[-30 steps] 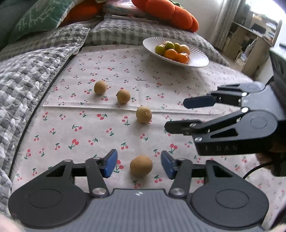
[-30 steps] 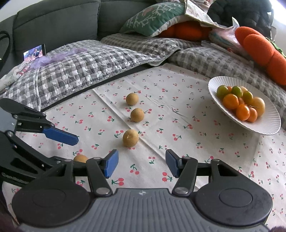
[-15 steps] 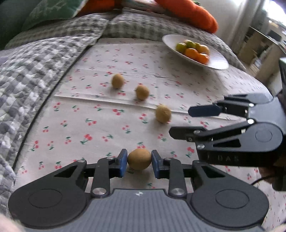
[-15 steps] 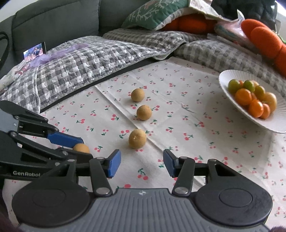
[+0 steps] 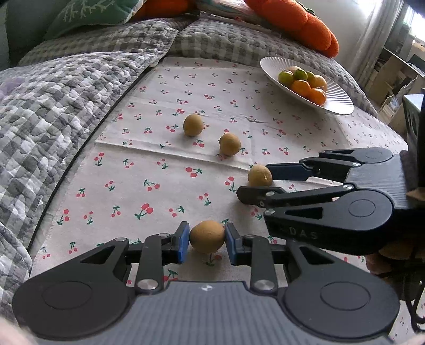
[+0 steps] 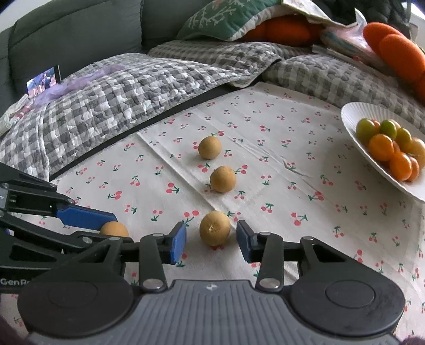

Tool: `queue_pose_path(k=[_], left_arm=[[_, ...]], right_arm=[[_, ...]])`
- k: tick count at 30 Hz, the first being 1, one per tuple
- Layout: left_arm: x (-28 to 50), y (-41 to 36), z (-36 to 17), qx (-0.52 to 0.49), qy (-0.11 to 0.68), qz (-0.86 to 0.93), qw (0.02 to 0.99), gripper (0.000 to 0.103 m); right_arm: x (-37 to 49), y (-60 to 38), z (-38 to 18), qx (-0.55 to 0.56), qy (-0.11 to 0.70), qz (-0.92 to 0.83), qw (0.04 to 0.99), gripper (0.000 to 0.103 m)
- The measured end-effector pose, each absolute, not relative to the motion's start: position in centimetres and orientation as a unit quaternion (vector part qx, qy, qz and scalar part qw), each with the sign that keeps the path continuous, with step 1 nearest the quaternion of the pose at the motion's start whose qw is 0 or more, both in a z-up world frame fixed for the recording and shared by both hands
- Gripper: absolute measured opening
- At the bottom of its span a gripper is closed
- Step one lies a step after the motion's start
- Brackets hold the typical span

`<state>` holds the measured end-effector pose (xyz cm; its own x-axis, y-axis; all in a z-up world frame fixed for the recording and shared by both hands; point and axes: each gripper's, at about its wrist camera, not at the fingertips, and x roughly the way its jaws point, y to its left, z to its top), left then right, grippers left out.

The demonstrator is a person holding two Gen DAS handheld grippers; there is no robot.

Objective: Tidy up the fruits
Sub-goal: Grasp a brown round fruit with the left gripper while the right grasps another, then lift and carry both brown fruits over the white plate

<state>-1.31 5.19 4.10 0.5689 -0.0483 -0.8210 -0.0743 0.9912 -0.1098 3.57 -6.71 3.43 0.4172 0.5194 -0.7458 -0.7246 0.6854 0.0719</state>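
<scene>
Several small brown round fruits lie in a row on a cherry-print cloth (image 5: 148, 169). My left gripper (image 5: 207, 241) is shut on the nearest brown fruit (image 5: 206, 234), which rests low over the cloth and also shows as the held fruit (image 6: 114, 228) between the left gripper's fingers. My right gripper (image 6: 211, 240) straddles the following brown fruit (image 6: 214, 228). Its jaws are closing, with a small gap left on each side of the fruit. Two more brown fruits (image 6: 222, 178) (image 6: 209, 147) lie farther back.
A white ribbed plate (image 5: 337, 100) with orange and green citrus fruits sits at the far right on the cloth. Grey checked quilts (image 5: 66, 93) rise along the left and back. Orange plush cushions (image 5: 305, 21) lie behind the plate.
My left gripper closed on the nearest brown fruit and kept its hold. My right gripper moved forward to the third fruit, and its jaws narrowed around it.
</scene>
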Motion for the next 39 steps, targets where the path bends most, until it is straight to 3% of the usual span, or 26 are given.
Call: queue_pose_path(k=[4, 26, 39], left_arm=[[-1.2, 5.2, 3.9, -0.062, 0.467, 0.011, 0.882, 0.021], [-1.1, 4.8, 4.3, -0.046, 0.458, 0.028, 0.887, 0.021], [0.0, 3.2, 7.2, -0.007, 0.420, 0.039, 0.907, 0.021]], right_arm=[[3.6, -6.6, 3.5, -0.141, 0.382, 0.370, 0.835, 0.022], [2.5, -7.5, 3.8, -0.148, 0.377, 0.369, 0.837, 0.022], [2.2, -9.8, 5.7, -0.136, 0.357, 0.349, 0.856, 0.022]])
